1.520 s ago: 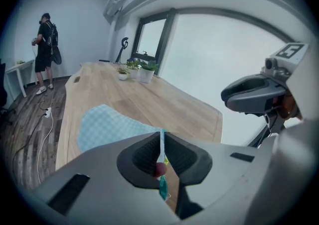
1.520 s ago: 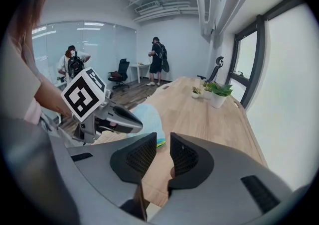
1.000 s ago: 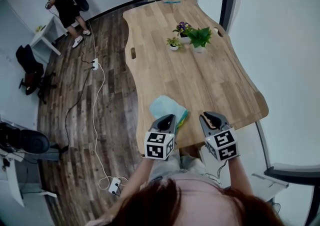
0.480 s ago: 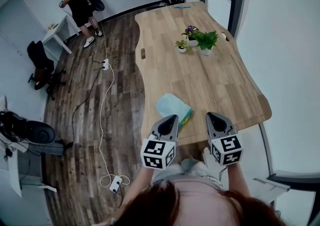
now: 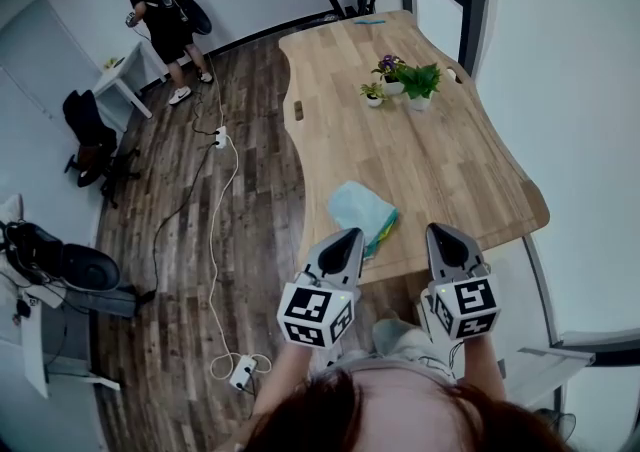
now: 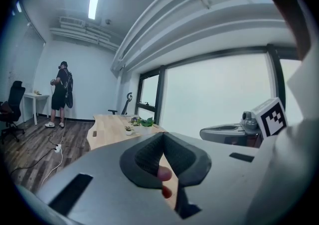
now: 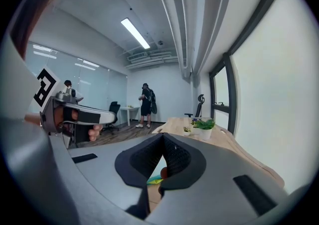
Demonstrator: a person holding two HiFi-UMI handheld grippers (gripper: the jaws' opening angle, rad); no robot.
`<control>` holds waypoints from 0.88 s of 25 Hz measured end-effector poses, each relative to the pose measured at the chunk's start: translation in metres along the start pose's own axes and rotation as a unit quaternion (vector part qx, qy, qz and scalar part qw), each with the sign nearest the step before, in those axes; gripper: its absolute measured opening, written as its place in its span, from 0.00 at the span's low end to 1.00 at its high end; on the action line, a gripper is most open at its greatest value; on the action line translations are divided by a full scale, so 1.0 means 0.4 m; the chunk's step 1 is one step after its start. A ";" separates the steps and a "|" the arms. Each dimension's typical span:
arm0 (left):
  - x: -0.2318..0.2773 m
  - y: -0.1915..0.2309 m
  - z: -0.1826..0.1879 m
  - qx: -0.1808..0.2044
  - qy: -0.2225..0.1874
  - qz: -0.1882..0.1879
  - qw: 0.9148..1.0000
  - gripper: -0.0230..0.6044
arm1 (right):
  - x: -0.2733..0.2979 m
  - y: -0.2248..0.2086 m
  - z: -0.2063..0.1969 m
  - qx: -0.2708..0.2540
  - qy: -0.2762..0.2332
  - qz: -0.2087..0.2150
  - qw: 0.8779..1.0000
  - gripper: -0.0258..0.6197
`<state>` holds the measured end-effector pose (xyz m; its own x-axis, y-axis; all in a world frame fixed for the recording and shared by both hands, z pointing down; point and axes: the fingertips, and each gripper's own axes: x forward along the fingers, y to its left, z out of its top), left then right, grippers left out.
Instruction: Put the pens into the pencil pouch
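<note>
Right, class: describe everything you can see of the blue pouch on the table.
The pouch is pale blue, soft-looking and flat, roughly rectangular. It lies askew on the wooden table, close to its near edge. Only the table appears to touch it. A green and yellow strip shows along its near right side; whether that is pens or lining cannot be told. Any zip or opening is too small to make out.
</note>
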<state>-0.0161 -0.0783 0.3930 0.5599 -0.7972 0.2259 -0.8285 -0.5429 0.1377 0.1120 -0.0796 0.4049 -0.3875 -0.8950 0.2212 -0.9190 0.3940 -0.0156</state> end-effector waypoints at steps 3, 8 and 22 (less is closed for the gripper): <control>-0.051 -0.009 0.001 -0.001 -0.009 0.000 1.000 0.04 | -0.034 0.030 0.008 -0.007 -0.007 -0.001 1.000 0.04; -0.140 -0.028 0.000 0.009 -0.016 0.004 1.000 0.04 | -0.098 0.085 0.031 -0.018 -0.025 -0.003 1.000 0.04; -0.317 -0.093 0.002 0.015 -0.046 0.026 0.998 0.04 | -0.262 0.166 0.064 -0.045 -0.065 -0.020 0.997 0.04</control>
<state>-0.0564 0.0428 0.3584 0.5167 -0.8444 0.1413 -0.8561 -0.5074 0.0985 0.0898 0.0350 0.3557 -0.3616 -0.9278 0.0924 -0.9261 0.3688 0.0797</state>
